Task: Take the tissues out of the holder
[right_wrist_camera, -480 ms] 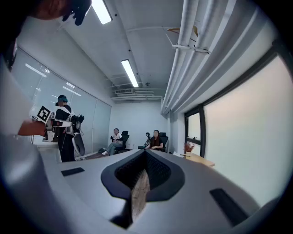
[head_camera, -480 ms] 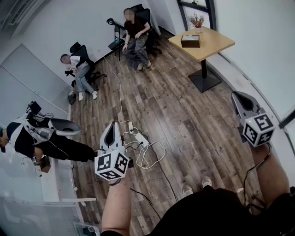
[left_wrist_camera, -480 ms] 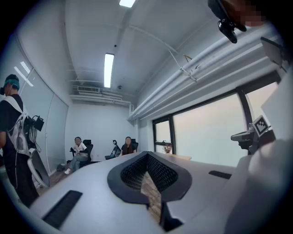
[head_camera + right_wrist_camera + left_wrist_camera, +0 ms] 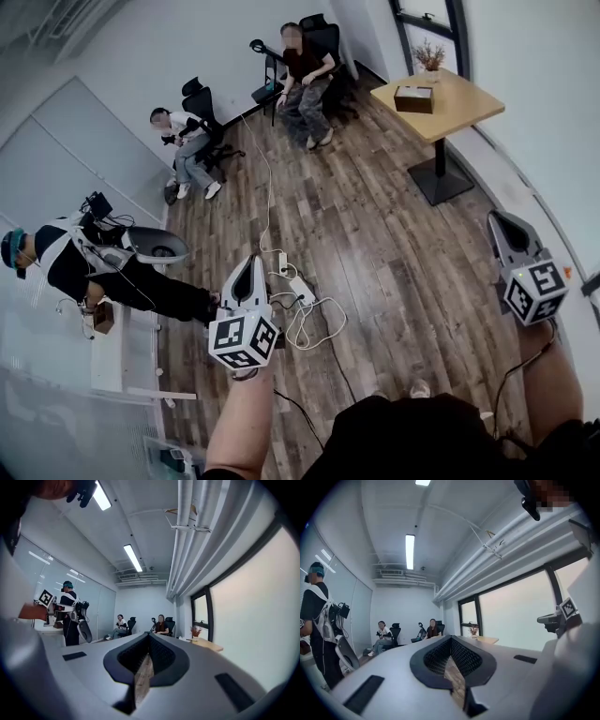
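On the wooden table (image 4: 464, 105) at the room's far end, the brown tissue holder (image 4: 413, 98) is sitting near the table edge that faces the open floor. It is too small to show whether tissues are sticking out. A small potted plant (image 4: 430, 56) is standing at the table's far corner, beside the window. Well apart from the table, both tools are hanging over the plank floor (image 4: 375, 234). The left gripper (image 4: 249, 262) is keeping its jaws narrow, tips meeting, with nothing between them. The right gripper (image 4: 498, 218) is likewise pressing its jaws together on nothing. A power strip (image 4: 302, 291) with loose cables is lying on the floor just beyond the left gripper. Two people are sitting in office chairs (image 4: 208, 103) against the far wall.
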`<state>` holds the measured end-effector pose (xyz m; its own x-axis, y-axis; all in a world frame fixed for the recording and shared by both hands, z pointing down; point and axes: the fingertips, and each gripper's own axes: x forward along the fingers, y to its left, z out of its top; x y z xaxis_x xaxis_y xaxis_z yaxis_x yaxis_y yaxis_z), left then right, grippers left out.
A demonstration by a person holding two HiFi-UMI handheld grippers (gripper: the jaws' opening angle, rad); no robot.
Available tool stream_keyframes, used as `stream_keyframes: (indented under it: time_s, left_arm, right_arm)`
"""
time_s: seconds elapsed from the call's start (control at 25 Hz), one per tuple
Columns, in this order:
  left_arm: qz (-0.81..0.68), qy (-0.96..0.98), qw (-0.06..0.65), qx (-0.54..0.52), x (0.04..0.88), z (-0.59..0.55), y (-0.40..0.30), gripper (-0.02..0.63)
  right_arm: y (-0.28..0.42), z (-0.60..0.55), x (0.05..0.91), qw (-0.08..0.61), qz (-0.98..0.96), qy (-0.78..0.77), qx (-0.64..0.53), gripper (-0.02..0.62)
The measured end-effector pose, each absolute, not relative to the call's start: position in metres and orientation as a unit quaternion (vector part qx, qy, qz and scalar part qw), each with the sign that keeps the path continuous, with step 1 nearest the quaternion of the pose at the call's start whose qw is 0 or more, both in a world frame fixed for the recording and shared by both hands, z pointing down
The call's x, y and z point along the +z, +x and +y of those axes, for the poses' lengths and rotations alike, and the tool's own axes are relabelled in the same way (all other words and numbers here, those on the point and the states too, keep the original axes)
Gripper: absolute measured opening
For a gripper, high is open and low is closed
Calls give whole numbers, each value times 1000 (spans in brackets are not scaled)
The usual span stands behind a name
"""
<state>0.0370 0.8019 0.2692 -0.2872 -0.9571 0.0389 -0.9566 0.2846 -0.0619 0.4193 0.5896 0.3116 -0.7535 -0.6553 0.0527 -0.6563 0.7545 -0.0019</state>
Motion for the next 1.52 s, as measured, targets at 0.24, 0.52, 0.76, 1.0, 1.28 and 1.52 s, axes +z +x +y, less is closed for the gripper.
stream_keyframes:
  time_s: [0.24, 0.52, 0.76, 1.0, 1.28, 1.52]
  left_arm:
    - [806, -591, 0, -42, 281, 774, 51, 8]
    - [798, -601, 4, -39, 293, 711, 24, 8]
    - [790, -613, -18, -24, 309, 654, -29, 8]
    - [782, -622, -13, -38, 312, 590, -93, 8]
    - [767, -640, -8, -57, 332, 518, -154, 8]
    - [773, -633, -15, -45, 334, 464, -197, 8]
  right_arm:
    - [419, 548, 335, 33, -938, 345, 33, 6]
    - [410, 500, 339, 52, -926, 373, 24, 6]
    - [371, 447, 351, 47, -918, 392, 25, 6]
    - [315, 390, 342, 54, -912, 406, 23, 6]
    - [270, 330, 330, 72, -893, 444, 10, 6]
    - [240, 282, 331, 68, -896, 439, 11, 6]
